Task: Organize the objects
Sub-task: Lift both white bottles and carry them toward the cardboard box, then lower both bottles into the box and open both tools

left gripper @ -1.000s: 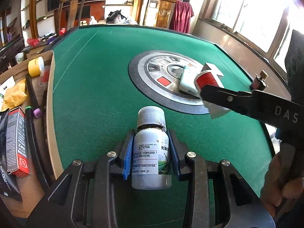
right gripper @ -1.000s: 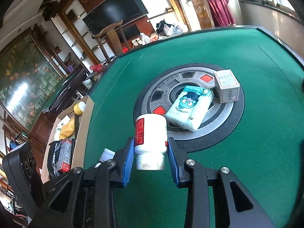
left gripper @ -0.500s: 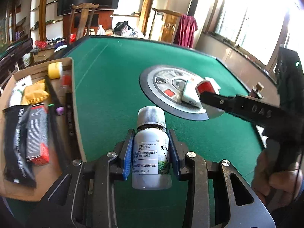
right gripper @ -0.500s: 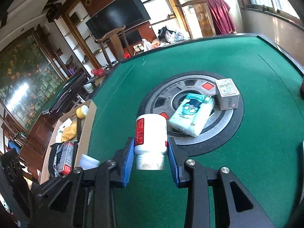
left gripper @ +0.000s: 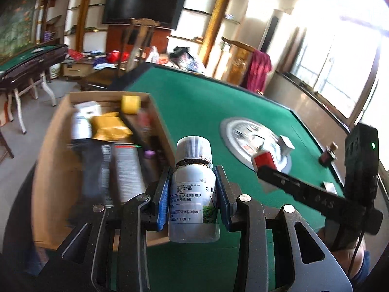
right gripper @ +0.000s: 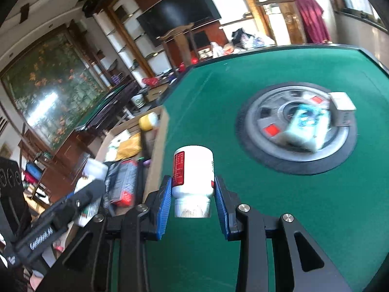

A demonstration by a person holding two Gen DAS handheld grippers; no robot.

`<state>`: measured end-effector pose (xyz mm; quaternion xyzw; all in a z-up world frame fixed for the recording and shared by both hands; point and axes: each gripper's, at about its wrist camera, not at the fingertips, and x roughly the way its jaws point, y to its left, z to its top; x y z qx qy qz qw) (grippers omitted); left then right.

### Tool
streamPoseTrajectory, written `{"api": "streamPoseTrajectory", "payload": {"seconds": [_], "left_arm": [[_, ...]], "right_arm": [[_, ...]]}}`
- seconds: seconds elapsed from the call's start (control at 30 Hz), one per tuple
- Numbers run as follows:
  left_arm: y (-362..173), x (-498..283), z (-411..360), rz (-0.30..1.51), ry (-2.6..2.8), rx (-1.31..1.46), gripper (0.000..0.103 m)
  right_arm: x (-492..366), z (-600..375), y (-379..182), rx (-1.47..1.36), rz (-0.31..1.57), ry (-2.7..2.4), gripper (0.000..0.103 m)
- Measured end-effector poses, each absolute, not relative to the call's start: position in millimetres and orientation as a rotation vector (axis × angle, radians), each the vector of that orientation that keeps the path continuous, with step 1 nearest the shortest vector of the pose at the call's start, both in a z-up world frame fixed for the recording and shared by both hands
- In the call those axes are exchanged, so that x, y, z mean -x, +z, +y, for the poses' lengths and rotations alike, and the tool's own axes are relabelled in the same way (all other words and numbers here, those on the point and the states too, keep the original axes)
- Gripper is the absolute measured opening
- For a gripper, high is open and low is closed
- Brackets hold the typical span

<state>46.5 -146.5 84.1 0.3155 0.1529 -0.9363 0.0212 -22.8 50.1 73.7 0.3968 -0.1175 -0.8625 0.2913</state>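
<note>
Each tool (left gripper: 192,193) (right gripper: 193,196) is black — blue pads (left gripper: 162,200), silver screws, white lettering on its side.

Both tools have swung their bottles left toward the cardboard box (left gripper: 60,126).

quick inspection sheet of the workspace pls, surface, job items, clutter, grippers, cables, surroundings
surface: green felt table with a round metal centre plate.
job's things: grey-capped bottle in the left gripper; white bottle with red label, cap down, in the right gripper; cardboard box at the table's left edge.
clutter: tissue pack and small white carton on the plate; yellow tape roll and yellow packet in the box.
grippers: both shut on bottles.
cables: nothing seen.
surroundings: wall television, wooden chair, red cloth over a chair.
</note>
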Motion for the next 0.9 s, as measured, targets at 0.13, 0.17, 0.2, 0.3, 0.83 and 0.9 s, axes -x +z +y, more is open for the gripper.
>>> {"api": "streamPoseTrajectory", "payload": {"seconds": [0.13,0.17,0.2,0.3,0.83,0.9], "left_arm": [[85.6,-61.6,-186.1,0.544,-2.832,-0.922,0.034],[85.3,-64.0,-192.3,0.552,-2.821,-0.912,0.034],[84.6,-67.3,-199.9,0.561,-2.807,-0.901,0.034],[81.0,-74.6,-221.9,0.595,-2.761,-0.887,0.034],[41.8,-72.7,-264.4,0.656,-2.617,-0.994,0.034],[38.4,-70.4,-266.1,0.657,-2.606,-1.005,0.034]], "right_arm": [[11.7,15.5,75.0,-1.049,-0.274,-2.241,0.034],[9.2,7.8,74.9,-1.049,-0.266,-2.228,0.034],[6.7,-2.1,74.6,-1.049,-0.251,-2.212,0.034],[1.7,-21.0,72.1,-1.052,-0.217,-2.192,0.034],[-1.5,-78.8,44.8,-1.105,-0.045,-2.166,0.034],[-0.6,-81.2,42.0,-1.115,-0.032,-2.167,0.034]]}}
